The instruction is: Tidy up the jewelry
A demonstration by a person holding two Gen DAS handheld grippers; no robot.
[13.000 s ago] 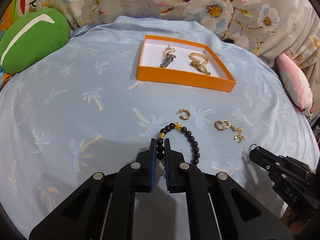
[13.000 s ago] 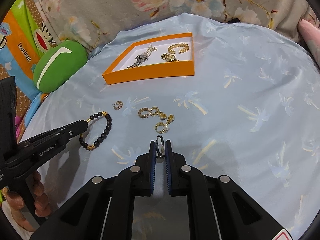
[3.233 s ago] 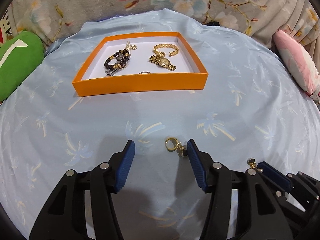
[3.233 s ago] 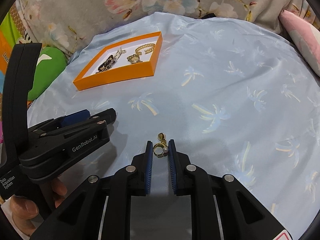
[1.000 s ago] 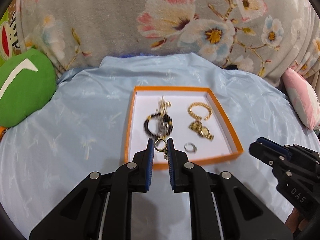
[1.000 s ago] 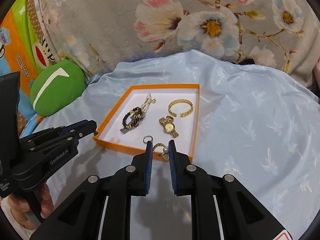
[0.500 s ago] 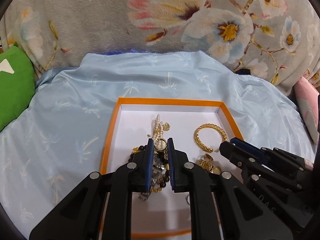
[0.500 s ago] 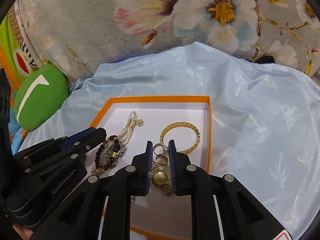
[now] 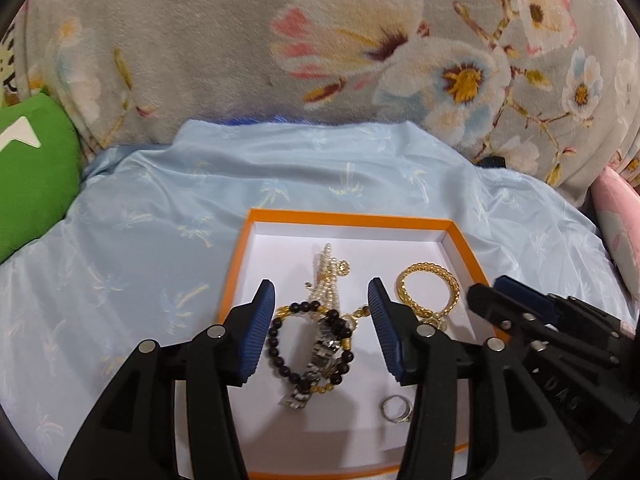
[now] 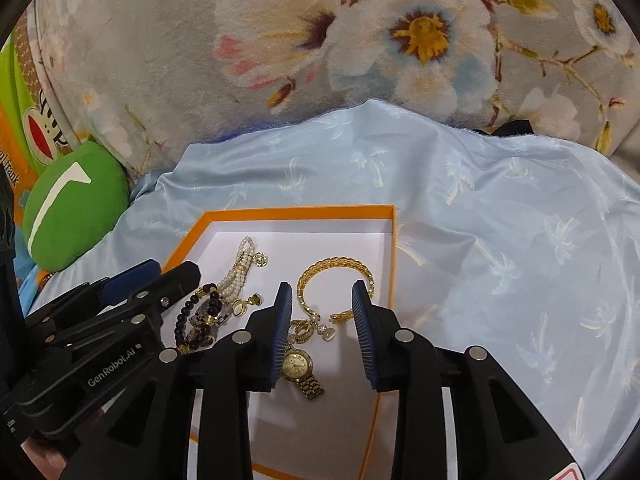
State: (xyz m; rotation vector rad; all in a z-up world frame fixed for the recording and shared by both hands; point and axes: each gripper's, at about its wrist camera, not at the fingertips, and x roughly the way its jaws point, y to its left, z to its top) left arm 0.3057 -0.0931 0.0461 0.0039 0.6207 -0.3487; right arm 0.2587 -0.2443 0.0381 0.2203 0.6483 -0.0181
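An orange box with a white floor lies on the light blue cloth. In it are a black bead bracelet, a pearl bracelet, a gold chain bracelet, a silver ring and a gold watch. My left gripper hangs over the box with its jaws opening; a gold hoop earring lies loose on the floor beneath them. My right gripper is opening too, and a gold earring with a pearl lies free under it, no pad touching.
A green cushion sits at the left and a pink cushion at the right. A grey floral blanket rises behind the box. The light blue cloth spreads right of the box.
Both grippers went from shut on an earring to open. The two earrings dropped out and now lie on the box floor.
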